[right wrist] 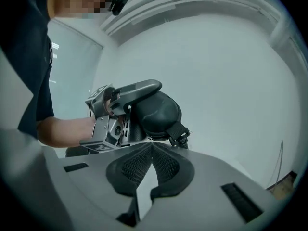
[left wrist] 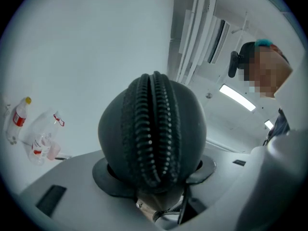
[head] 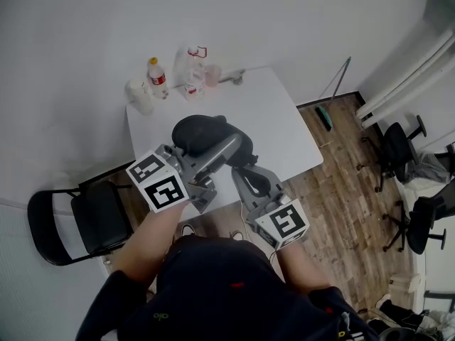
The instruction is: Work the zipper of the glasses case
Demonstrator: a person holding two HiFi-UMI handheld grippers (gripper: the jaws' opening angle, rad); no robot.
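White wall all round, wooden floor to the right, and a white tabletop below me with bottles bunched at its far-left corner. The glasses case is not on it: I hold it in the air above the near edge.

My left hand-held gripper is clamped across the case, with the zipper running up the middle and facing its camera. My right hand-held gripper has its jaws fully together, the tips right under the end of the case, just beside a short strap with a clip.

I judge the step in hand to be taking the slider and drawing it along the teeth. To do that well I want the left grip firm on the shell and clear of the zipper line, so the teeth are not pinched. The right should pull along the curve of the zipper, not away from the case, and the left should turn the case to follow.

I cannot tell whether anything is nipped between the right tips; where they meet is too small and dark. The slider itself I cannot pick out in any view. From the head view the grippers and case overlap, hiding where they meet.
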